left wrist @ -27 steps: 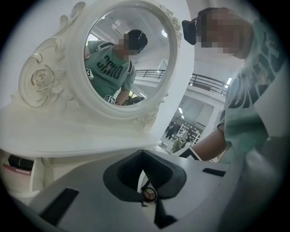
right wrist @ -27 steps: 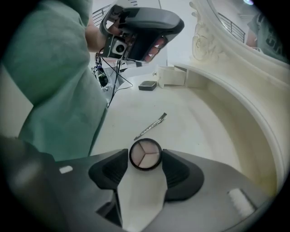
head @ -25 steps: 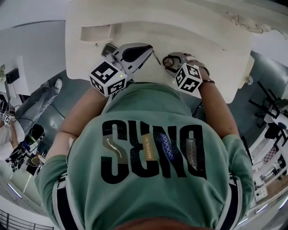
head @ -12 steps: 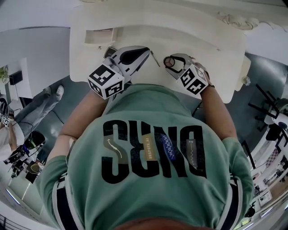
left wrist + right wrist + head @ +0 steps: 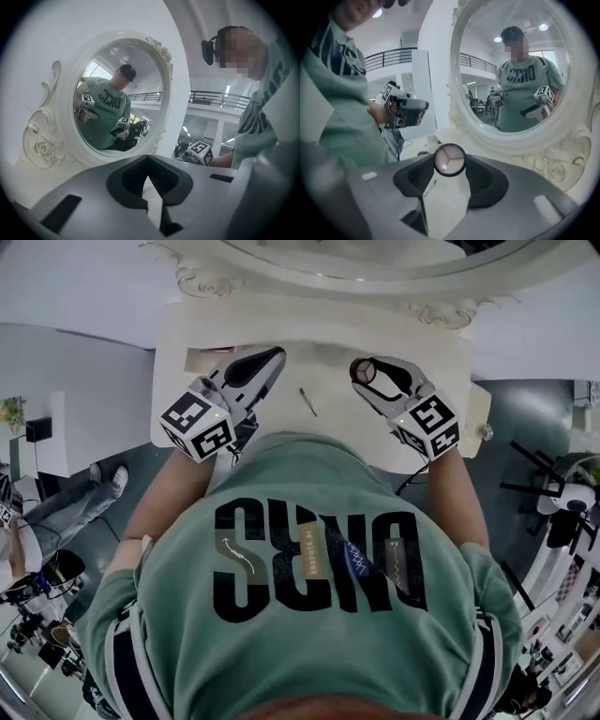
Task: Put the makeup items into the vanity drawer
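Between the tips of your right tongs (image 5: 450,165) sits the round compact (image 5: 449,157), pinched at its rim only. The jaws have just been closing a little on it. Your left tongs (image 5: 148,161) are closed with nothing in them.

Risks:
- The edge pinch is thin, so a fast swing or wrist roll could pivot the compact out onto the vanity top (image 5: 328,362).
- The mirror (image 5: 511,70) frame is close ahead of both tools, and a forward reach could clip it.
- The recess I take for the drawer (image 5: 208,357) is far left, by your left tongs. Crossing over invites a tool clash, so move that one aside first.
- A thin pencil-like item (image 5: 307,401) lies loose between the tools. Don't sweep it off.
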Demonstrator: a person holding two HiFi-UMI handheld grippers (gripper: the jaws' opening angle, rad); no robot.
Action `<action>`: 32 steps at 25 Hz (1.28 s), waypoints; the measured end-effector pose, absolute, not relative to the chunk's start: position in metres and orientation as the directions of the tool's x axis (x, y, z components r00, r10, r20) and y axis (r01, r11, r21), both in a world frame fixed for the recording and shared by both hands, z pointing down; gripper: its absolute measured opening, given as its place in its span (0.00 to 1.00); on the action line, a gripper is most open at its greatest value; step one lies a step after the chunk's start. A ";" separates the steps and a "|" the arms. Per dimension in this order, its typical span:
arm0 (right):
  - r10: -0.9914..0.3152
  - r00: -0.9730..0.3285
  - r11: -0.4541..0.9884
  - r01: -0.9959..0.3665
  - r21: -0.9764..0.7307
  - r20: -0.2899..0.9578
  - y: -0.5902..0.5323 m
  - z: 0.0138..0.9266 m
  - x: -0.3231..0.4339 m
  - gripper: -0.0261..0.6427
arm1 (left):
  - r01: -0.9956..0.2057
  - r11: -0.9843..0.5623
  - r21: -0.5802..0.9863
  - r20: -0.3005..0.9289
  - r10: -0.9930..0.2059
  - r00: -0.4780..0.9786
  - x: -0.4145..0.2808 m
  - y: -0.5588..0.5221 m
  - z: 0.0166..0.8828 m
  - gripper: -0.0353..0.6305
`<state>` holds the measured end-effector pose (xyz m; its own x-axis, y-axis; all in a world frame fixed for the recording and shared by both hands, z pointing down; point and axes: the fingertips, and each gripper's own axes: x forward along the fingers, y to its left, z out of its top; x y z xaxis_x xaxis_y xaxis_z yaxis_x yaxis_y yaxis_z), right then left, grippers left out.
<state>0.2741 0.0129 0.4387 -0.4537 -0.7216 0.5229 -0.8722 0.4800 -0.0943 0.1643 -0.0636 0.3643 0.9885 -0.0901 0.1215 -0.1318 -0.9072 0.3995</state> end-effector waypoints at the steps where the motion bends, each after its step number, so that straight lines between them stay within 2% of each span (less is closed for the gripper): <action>1: -0.739 -0.450 0.471 -0.877 -0.093 0.501 0.011 0.427 0.279 0.37 | -0.131 -0.909 0.396 0.108 -0.095 0.990 0.165 -0.066 0.358 0.06; 15: -0.870 -0.441 0.421 -0.897 -0.133 0.221 0.005 0.312 0.317 0.37 | -0.171 -0.918 0.357 0.026 -0.174 0.984 0.153 -0.089 0.311 0.06; 32: -0.849 -0.464 0.442 -0.886 -0.141 0.253 0.007 0.319 0.303 0.37 | -0.206 -0.901 0.382 0.032 -0.210 0.977 0.133 -0.078 0.319 0.06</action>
<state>0.3032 0.0070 0.3194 -0.4639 -0.8490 0.2530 -0.8858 0.4420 -0.1411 0.1330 -0.0784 0.3192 0.9772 -0.2099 0.0324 -0.2061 -0.9009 0.3820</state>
